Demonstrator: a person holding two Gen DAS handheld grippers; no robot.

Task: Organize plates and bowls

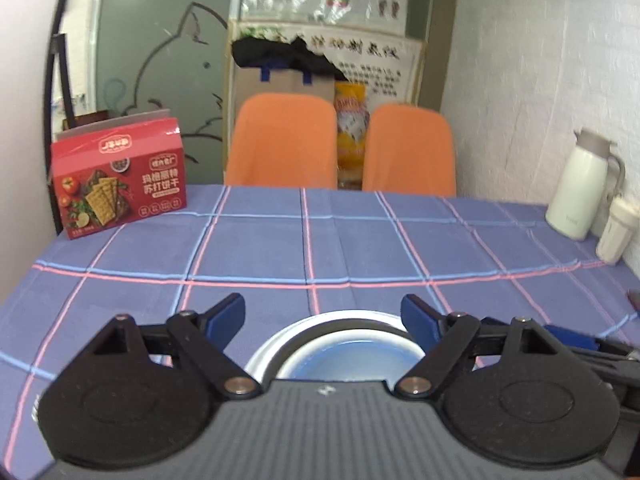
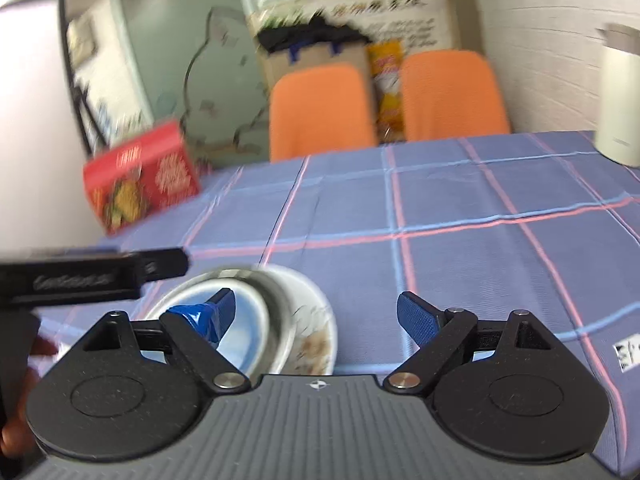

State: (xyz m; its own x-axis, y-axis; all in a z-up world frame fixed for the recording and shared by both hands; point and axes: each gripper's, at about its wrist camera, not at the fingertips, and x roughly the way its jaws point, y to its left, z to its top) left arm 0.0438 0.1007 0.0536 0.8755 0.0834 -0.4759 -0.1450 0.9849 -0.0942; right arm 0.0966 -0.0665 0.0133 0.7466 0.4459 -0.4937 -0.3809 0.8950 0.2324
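A stack of dishes stands on the blue checked tablecloth point(image 2: 460, 208): a bowl with a blue inside point(image 2: 246, 320) sits in a shiny steel bowl point(image 2: 278, 296), which sits on a white patterned plate point(image 2: 318, 320). My right gripper point(image 2: 316, 314) hovers just behind the stack with its fingers wide apart and pressing on nothing. Its left finger shows in front of the blue bowl. In the left wrist view the blue bowl point(image 1: 352, 350) lies low between the spread fingers of my left gripper point(image 1: 322, 316), which is open and touches nothing. The left gripper's black body point(image 2: 92, 276) reaches in at the left of the right wrist view.
A red cracker box point(image 1: 120, 178) stands at the far left corner. A white thermos jug point(image 1: 580, 188) and a small white cup point(image 1: 618, 232) stand by the right wall. Two orange chairs point(image 1: 282, 140) face the far edge. A person's hand point(image 2: 16, 440) shows at the lower left.
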